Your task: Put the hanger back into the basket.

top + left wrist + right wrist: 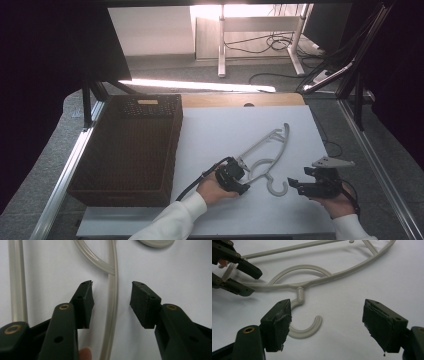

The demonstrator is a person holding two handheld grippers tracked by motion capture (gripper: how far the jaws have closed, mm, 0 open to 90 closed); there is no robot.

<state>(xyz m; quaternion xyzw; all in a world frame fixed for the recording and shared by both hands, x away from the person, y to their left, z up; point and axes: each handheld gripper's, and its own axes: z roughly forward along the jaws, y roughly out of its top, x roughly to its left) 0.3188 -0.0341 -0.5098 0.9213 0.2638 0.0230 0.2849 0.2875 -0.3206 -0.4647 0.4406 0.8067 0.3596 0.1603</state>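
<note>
A pale plastic clothes hanger point(272, 145) lies flat on the white table sheet point(220, 130), with its hook point(277, 188) pointing toward the near edge. My left gripper point(244, 176) is open at the hanger's near left end. In the left gripper view point(111, 288) one thin hanger arm point(112, 312) runs between the two black pads without touching either. My right gripper point(295, 186) is open just right of the hook. In the right gripper view point(327, 312) the hook point(305, 331) curves beside the left pad, and the left gripper point(239, 272) straddles the hanger at top left.
A dark brown wicker basket point(130, 150) takes up the left side of the table, its right wall close to my left hand. Metal frame rails point(372, 160) run along both table sides. Desk legs and cables lie on the floor beyond.
</note>
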